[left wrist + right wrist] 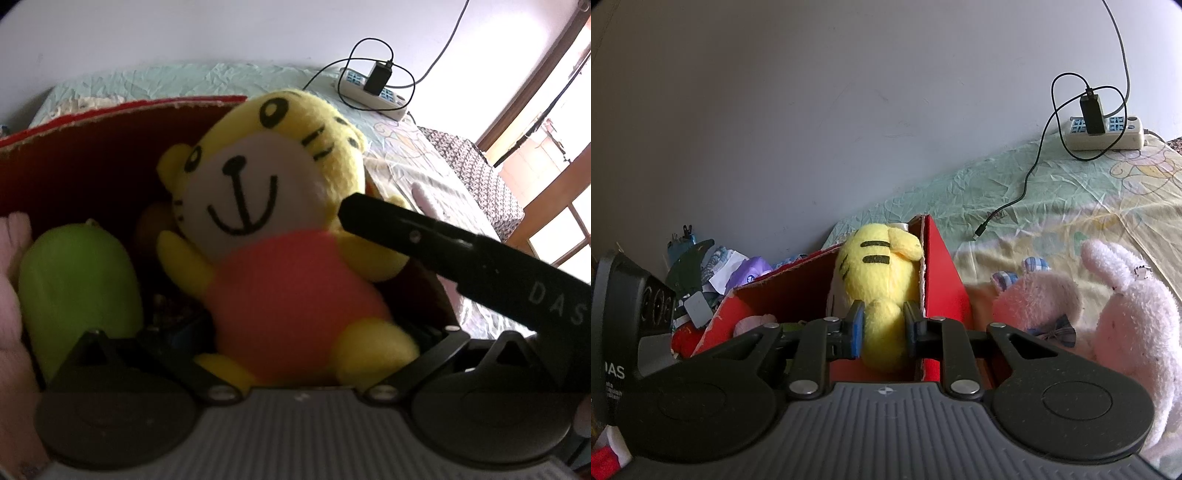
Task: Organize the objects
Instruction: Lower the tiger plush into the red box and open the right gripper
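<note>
Between right gripper [882,328] jaws: tiger plush [879,291] limb pinched over red box [945,280] | left gripper [291,373]: jaw opening indiscernible | risk: thin soft pinch slips, plush snags box wall.

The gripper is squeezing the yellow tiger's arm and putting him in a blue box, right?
Almost. The right gripper is squeezing the yellow tiger, but the box is red, not blue. The right wrist view shows it.

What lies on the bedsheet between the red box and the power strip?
In the right wrist view, the stretch between the red box and the power strip holds only the sheet and a loose black cable, its plug end lying free.
</note>
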`<move>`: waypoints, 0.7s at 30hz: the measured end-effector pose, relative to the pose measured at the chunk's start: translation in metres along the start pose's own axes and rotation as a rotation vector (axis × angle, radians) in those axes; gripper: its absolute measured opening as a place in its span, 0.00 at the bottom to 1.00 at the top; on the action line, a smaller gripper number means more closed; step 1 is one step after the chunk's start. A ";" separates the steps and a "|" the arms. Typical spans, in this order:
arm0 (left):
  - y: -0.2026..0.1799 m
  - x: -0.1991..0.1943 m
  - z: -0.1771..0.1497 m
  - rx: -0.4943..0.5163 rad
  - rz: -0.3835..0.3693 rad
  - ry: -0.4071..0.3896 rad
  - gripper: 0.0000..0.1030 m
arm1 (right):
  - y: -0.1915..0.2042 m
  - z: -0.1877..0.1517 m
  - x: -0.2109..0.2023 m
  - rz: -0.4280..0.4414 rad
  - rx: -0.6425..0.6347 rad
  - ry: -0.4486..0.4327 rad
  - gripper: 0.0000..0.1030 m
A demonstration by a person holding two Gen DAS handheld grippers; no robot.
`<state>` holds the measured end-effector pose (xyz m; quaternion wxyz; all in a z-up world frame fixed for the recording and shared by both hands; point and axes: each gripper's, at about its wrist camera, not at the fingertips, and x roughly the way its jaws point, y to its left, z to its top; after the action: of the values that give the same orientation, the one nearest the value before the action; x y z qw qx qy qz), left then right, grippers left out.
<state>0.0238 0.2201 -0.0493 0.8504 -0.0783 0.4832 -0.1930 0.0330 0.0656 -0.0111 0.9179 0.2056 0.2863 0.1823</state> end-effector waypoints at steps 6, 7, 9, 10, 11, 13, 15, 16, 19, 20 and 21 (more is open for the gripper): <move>0.000 -0.002 -0.001 -0.013 0.004 0.006 0.99 | 0.002 -0.001 -0.001 -0.007 -0.009 0.001 0.21; 0.000 -0.003 -0.001 -0.015 0.008 0.008 0.99 | 0.003 -0.001 0.000 -0.009 -0.012 0.002 0.21; 0.000 -0.006 -0.002 -0.016 0.016 0.008 0.99 | 0.004 -0.001 0.000 -0.014 -0.018 0.004 0.21; -0.001 -0.007 -0.002 -0.016 0.020 0.005 0.99 | 0.005 -0.002 -0.001 -0.016 -0.020 0.005 0.21; -0.001 -0.010 -0.002 -0.015 0.024 0.001 0.99 | 0.005 -0.002 -0.001 -0.017 -0.020 0.006 0.21; -0.002 -0.015 -0.003 -0.013 0.034 -0.010 0.99 | 0.005 -0.002 -0.002 -0.017 -0.018 0.007 0.21; -0.003 -0.018 -0.003 -0.008 0.050 -0.016 0.99 | 0.005 -0.002 -0.002 -0.016 -0.016 0.009 0.21; -0.005 -0.019 -0.004 -0.005 0.059 -0.018 0.99 | 0.005 -0.002 -0.003 -0.016 -0.015 0.010 0.21; -0.006 -0.021 -0.006 -0.004 0.079 -0.019 0.99 | 0.006 -0.003 -0.004 -0.019 -0.019 0.014 0.22; -0.006 -0.021 -0.006 -0.006 0.084 -0.020 0.99 | 0.006 -0.003 -0.004 -0.020 -0.022 0.014 0.22; -0.007 -0.021 -0.006 -0.008 0.089 -0.020 0.99 | 0.007 -0.003 -0.004 -0.022 -0.025 0.015 0.22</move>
<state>0.0074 0.2222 -0.0330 0.8626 -0.0621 0.4784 -0.1521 0.0263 0.0703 -0.0087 0.9201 0.1898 0.2933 0.1774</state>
